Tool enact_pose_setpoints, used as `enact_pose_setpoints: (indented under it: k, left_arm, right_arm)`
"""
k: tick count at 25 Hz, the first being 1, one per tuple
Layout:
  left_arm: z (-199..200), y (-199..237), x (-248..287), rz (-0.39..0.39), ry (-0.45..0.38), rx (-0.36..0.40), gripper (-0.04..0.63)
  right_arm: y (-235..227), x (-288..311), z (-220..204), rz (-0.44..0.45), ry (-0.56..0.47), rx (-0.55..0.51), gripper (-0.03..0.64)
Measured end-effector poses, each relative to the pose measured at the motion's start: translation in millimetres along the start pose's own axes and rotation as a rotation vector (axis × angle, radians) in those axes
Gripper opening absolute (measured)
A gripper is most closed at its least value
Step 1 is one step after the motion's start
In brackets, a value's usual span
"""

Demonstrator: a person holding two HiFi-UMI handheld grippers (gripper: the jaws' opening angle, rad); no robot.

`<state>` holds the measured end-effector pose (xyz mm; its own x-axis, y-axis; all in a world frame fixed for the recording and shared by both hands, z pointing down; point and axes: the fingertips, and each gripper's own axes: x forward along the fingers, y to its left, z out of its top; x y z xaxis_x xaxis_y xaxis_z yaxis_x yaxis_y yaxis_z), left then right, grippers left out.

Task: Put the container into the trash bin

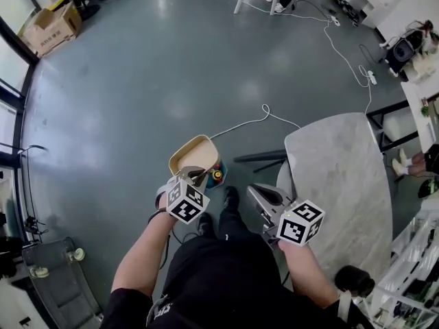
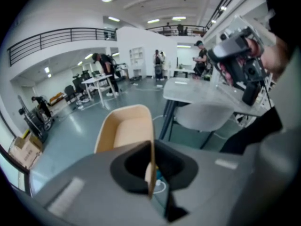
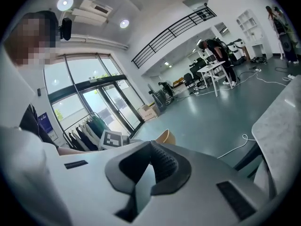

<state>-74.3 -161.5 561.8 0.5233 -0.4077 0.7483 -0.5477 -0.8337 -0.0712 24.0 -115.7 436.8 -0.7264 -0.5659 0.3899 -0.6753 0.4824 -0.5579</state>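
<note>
This is looking like an open-plan office or lab hall: beyond the grey table (image 1: 339, 184), people are working at white desks (image 2: 101, 81), cables (image 1: 240, 125) are trailing across the polished floor (image 1: 171, 67), and a railed mezzanine (image 2: 56, 36) is running overhead.

- Bright room: ceiling lights (image 3: 66, 3) shine, and daylight comes through big windows (image 3: 80, 81).
- The floor (image 1: 171, 74) shows soft white glare.
- Pictures bend at the edges, with dark corners.
- The nearest parts look blurry.
</note>
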Motion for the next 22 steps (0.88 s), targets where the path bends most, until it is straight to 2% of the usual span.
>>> enact_pose_setpoints:
  k: [4, 9, 11, 16, 22]
  left_arm:
    - [-27, 10, 41, -0.023, 0.073, -0.058, 0.028]
    - [-60, -4, 99, -0.071, 0.169, -0.062, 0.028]
    - [-72, -8, 120, -0.076, 0.192, -0.098, 0.028]
    - [-99, -15, 173, -0.082, 0.245, -0.154, 0.028]
    - [-150, -29, 227, -0.113, 0.317, -0.098, 0.028]
  right_arm:
    - [-40, 43, 0, 0.016, 0.055, 0.013, -0.006]
    - [-80, 74, 15, 0.031, 0.04, 0.012, -0.006]
    - [-88, 84, 9, 0.046, 0.058, 0.01, -0.006]
    - [-112, 101, -28, 0.067, 0.158, -0.001, -0.006]
    - [-157, 127, -86, 0.035, 0.22, 0.069, -0.006]
